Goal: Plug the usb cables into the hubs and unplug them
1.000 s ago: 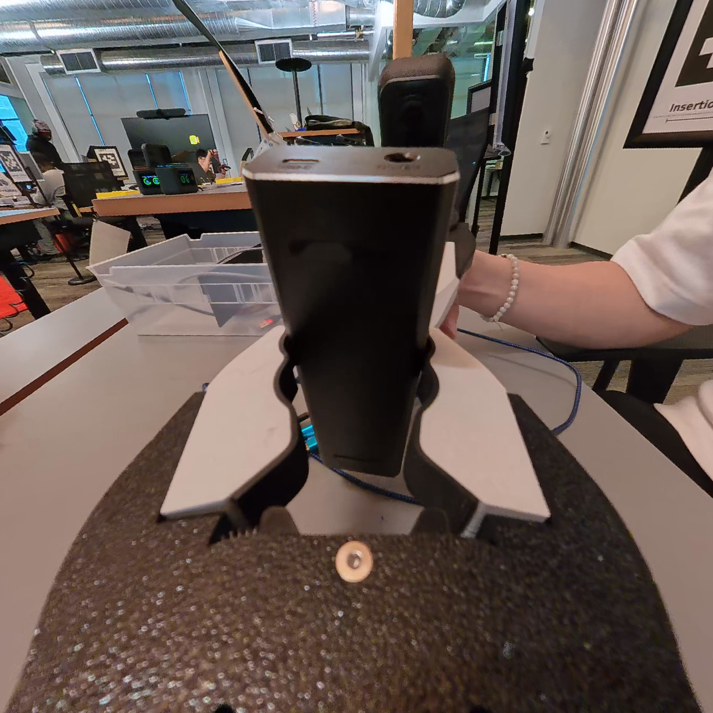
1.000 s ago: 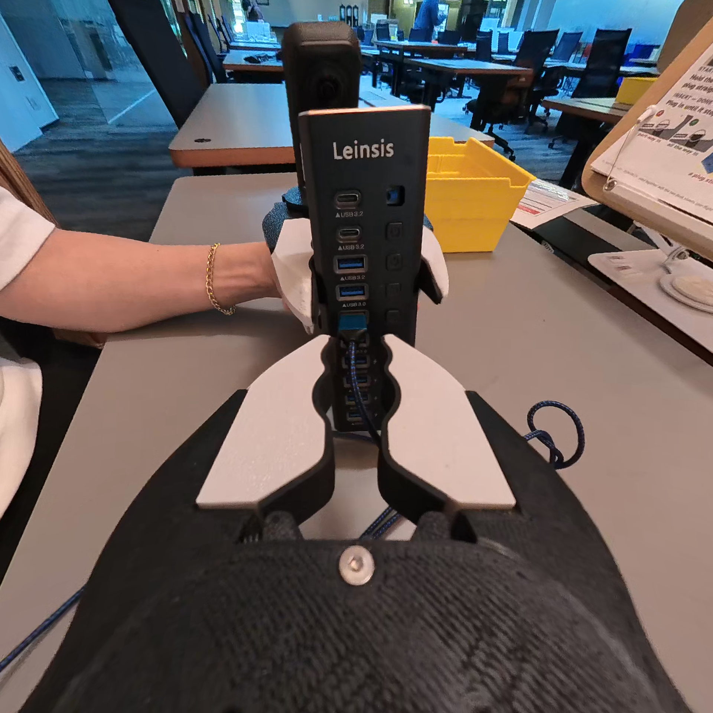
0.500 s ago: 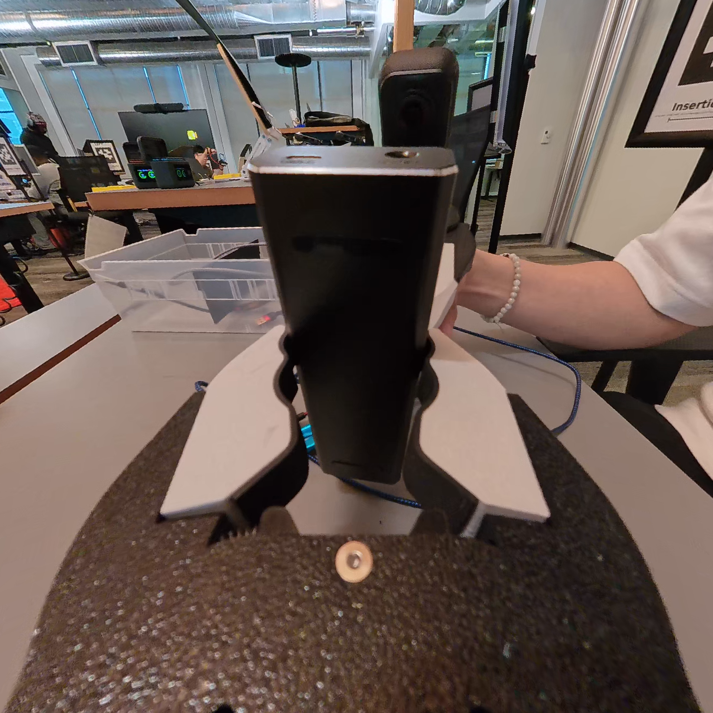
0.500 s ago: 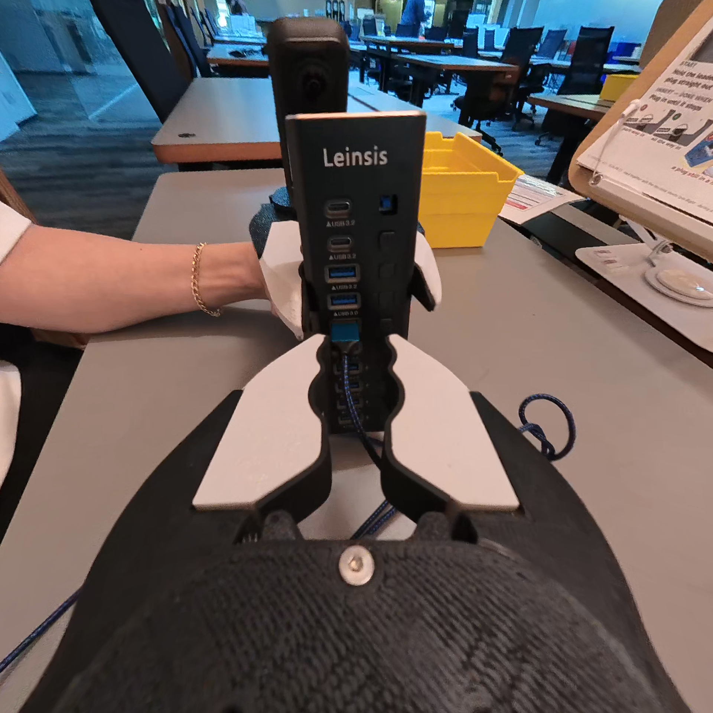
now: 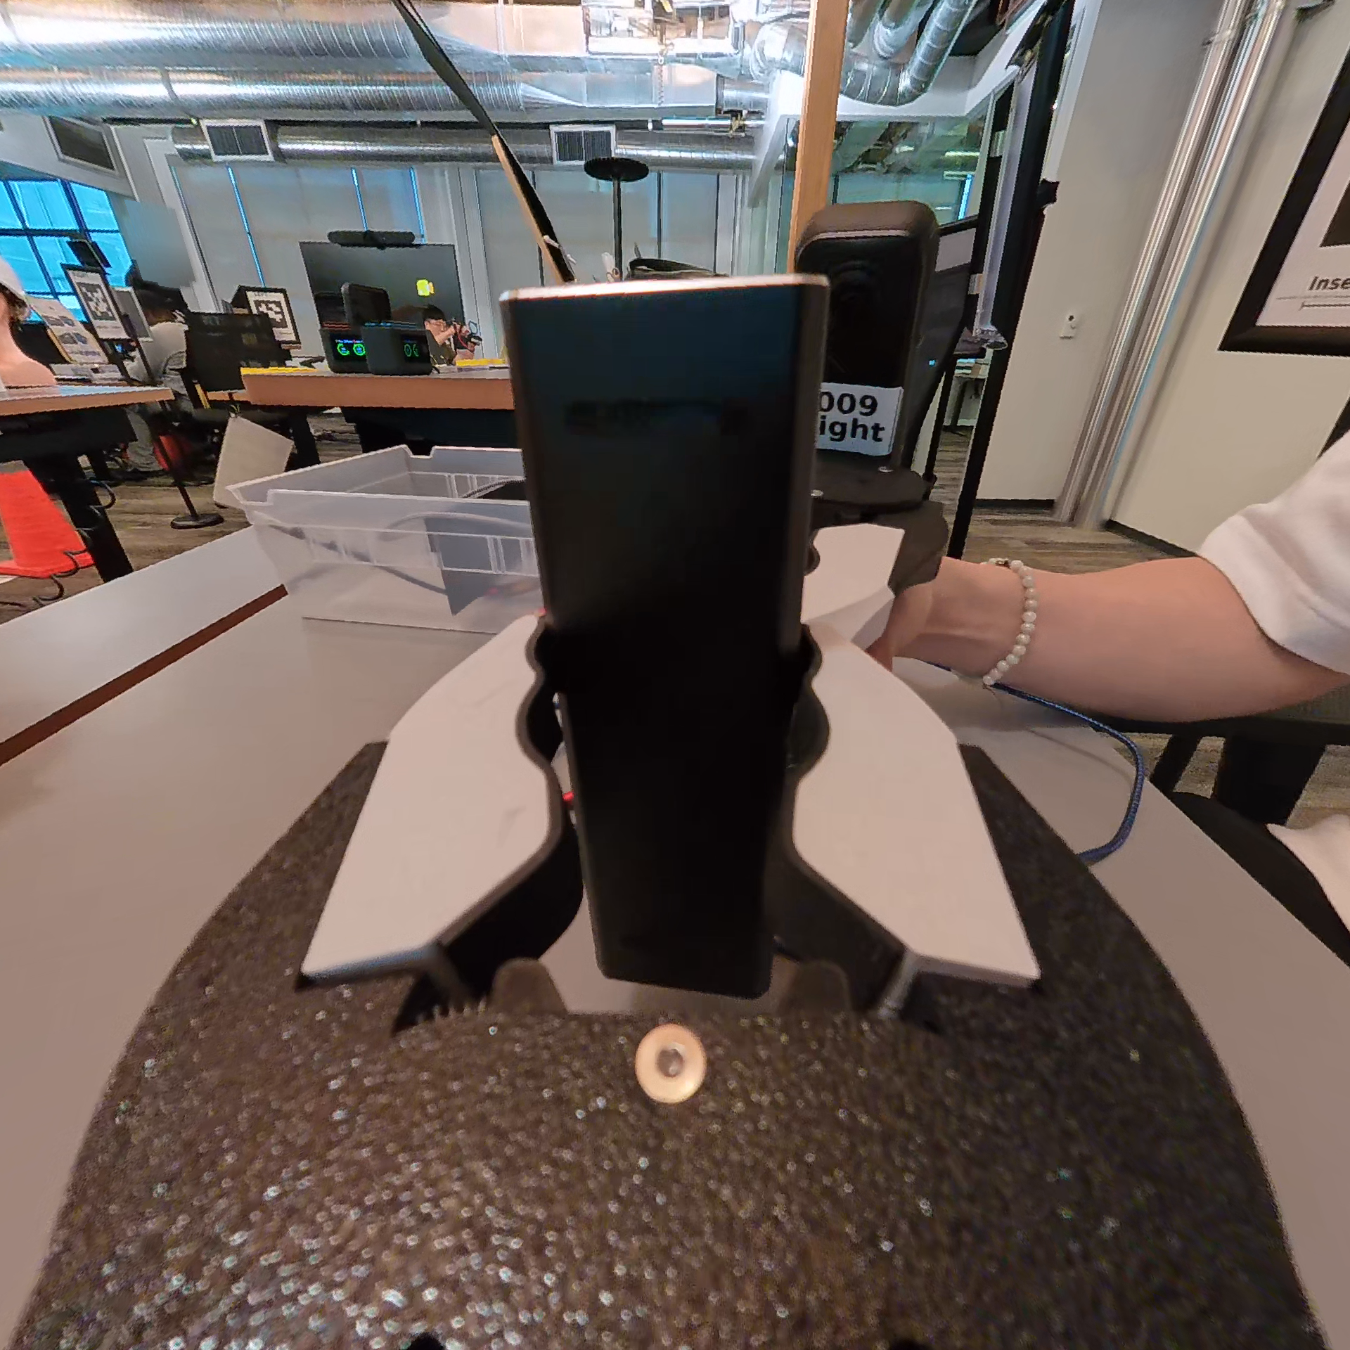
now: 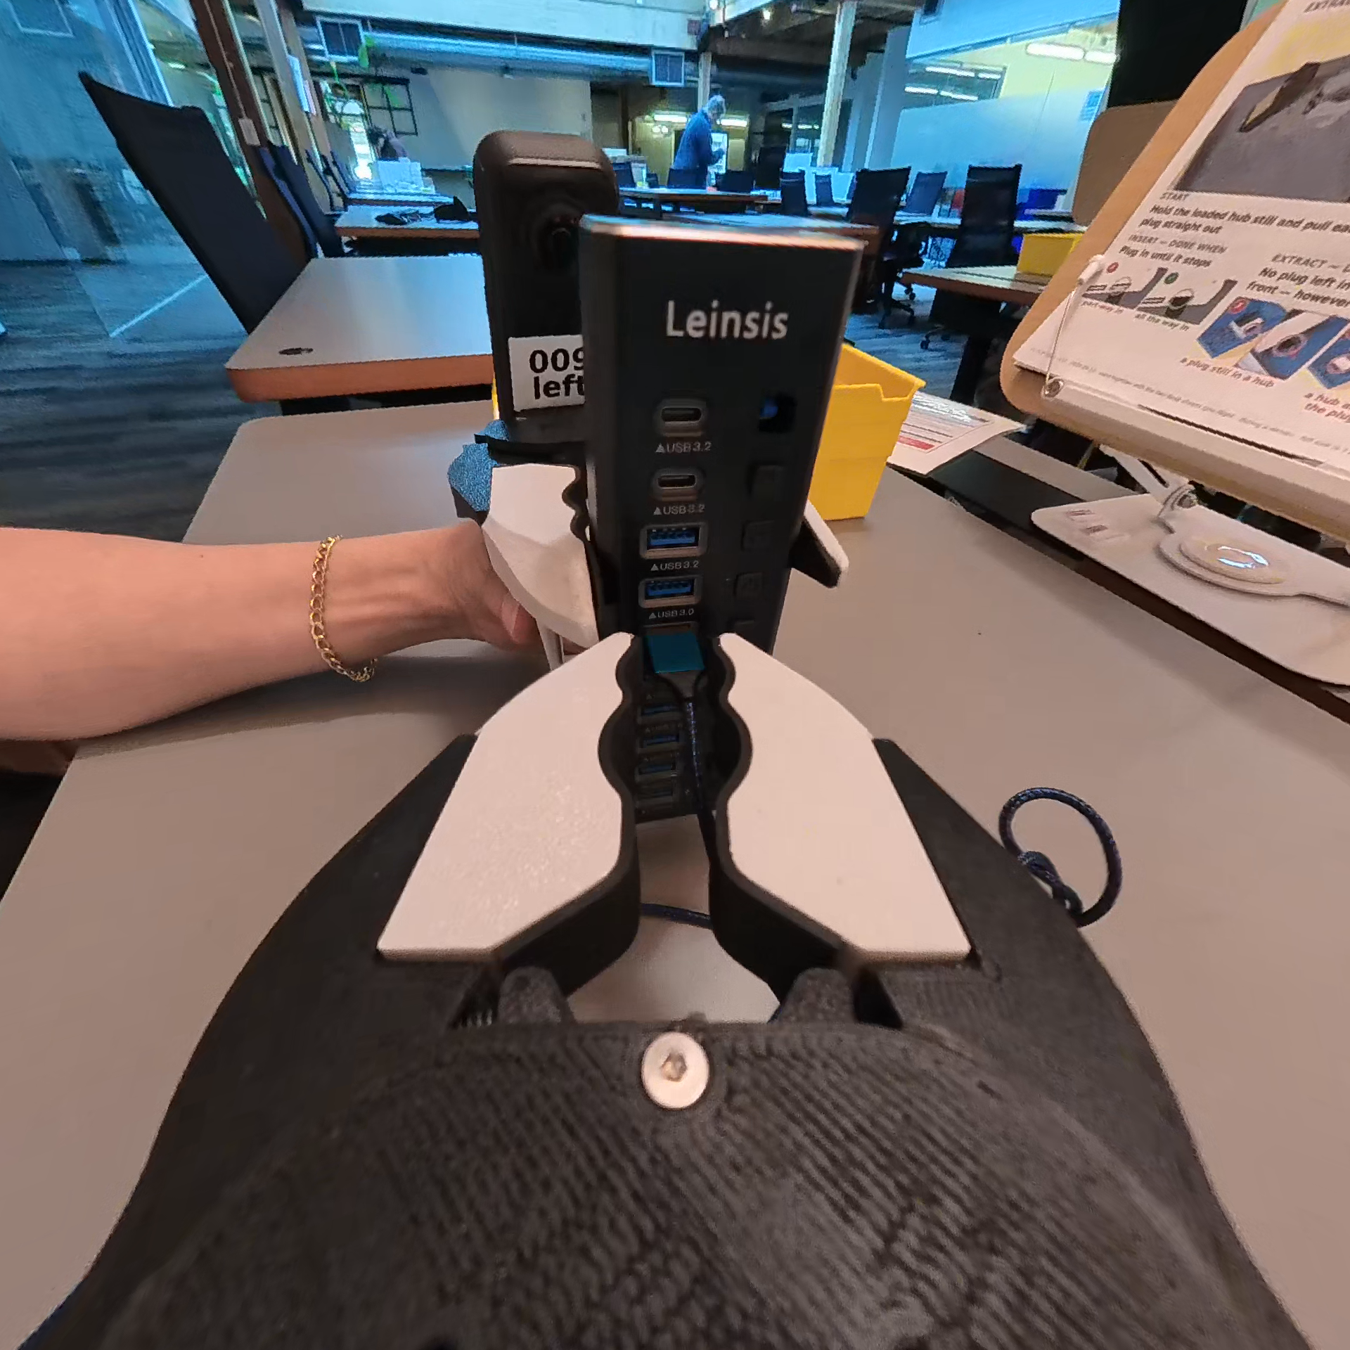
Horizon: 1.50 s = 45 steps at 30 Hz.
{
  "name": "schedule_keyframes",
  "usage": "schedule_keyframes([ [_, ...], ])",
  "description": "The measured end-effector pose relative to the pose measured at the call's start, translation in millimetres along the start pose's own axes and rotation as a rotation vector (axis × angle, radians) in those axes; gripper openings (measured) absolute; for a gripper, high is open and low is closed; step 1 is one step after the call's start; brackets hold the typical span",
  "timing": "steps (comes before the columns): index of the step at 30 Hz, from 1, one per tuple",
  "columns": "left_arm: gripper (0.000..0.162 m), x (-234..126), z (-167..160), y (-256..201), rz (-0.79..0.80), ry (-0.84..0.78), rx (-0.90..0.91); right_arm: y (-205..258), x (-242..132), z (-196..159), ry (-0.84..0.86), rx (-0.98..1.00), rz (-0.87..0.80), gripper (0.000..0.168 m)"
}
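The left gripper (image 5: 668, 643) is clamped on the hub (image 5: 668, 584), one finger (image 5: 467, 789) on each narrow side, holding the black bar upright above the grey table (image 5: 182, 730) with its blank back toward that camera; from the right wrist view the same hub (image 6: 719, 438) shows its port face, with two small oval ports on top and blue ports below. The right gripper (image 6: 676, 654) is closed on the teal plug (image 6: 676, 652) of the blue braided cable (image 6: 1059, 847); the plug sits at the port just under the two free blue ones, though whether it is fully seated or partly out cannot be told, since the finger tips hide the joint. The cable drops between the fingers and lies in a loose loop on the table to the right; a yellow bin (image 6: 862, 438) and a clipboard (image 6: 1183, 307) stand behind, well apart from the work.

My read is that this is the plug-at-the-port step, either the last push in or the first pull out. To do it well, keep the hub still and square in the left gripper; move the right gripper only along the port's axis, straight toward or away from the face, with no rocking sideways; hold the plug by its body and not by the braid; leave the cable slack so it does not tug the plug aslant. The likely fault is the hub twisting in its grip.
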<state>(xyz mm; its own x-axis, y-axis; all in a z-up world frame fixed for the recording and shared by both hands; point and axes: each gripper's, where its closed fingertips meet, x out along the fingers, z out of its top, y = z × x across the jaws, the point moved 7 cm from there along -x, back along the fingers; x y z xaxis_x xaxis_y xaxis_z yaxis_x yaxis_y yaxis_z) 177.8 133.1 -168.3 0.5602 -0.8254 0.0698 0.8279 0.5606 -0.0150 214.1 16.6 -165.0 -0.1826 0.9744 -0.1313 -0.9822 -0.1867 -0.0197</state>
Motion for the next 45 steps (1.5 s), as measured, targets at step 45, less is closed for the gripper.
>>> schedule_keyframes([
  [45, 0.061, 7, 2, -6, -0.001, 0.126, 0.057, 0, -16, 14, 0.176, -0.002, -0.006, 0.016],
])
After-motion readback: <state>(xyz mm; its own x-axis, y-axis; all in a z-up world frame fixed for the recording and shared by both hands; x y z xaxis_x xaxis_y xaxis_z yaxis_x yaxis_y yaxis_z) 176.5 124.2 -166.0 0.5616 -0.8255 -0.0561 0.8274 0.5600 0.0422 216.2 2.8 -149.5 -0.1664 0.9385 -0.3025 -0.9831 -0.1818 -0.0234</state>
